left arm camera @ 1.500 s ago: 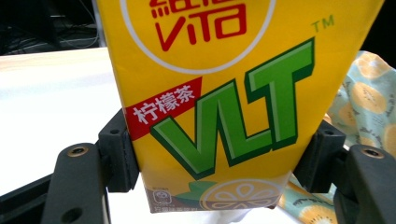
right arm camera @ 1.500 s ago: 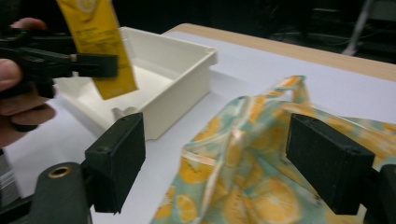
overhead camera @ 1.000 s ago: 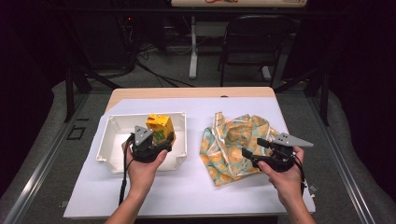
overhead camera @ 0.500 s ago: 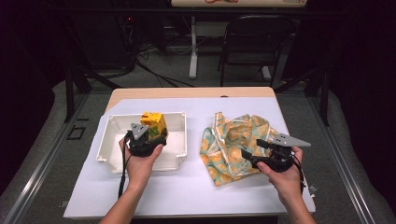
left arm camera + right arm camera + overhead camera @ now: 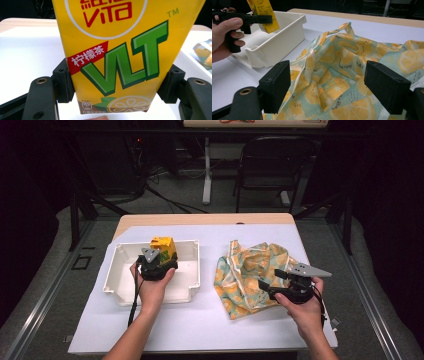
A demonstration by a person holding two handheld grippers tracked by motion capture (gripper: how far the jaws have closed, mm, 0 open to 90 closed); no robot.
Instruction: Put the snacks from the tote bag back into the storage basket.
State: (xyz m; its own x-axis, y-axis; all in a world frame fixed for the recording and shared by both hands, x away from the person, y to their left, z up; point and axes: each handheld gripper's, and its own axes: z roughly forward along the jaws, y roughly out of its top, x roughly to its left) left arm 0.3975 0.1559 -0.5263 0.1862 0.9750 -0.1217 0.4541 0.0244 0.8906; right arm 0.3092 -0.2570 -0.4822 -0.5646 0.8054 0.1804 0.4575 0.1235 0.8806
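a: left gripper (image 5: 115,87) is clamped on the carton (image 5: 120,55), both pads flat on its sides. the left gripper view gets the print up close, green letters and a lemon slice low on the front, which the high view can't read.

b: yeah, from above the carton (image 5: 164,248) is just a yellow block held upright over the tray (image 5: 116,279), near its back wall. looks like it's inside the rim, can't tell if it touches the floor of it.

a: right gripper (image 5: 332,92)?

b: jaws apart, nothing pinched. they sit at the near edge of the bag (image 5: 352,82), cloth bunched between and beyond them. the right gripper view also shows the tray's (image 5: 279,37) side wall and the carton (image 5: 263,12) tilted above it.

a: room to move?

b: bare table (image 5: 200,320) between tray and bag (image 5: 250,275), more along the front edge. the right gripper (image 5: 272,287) is close to the table's right edge.
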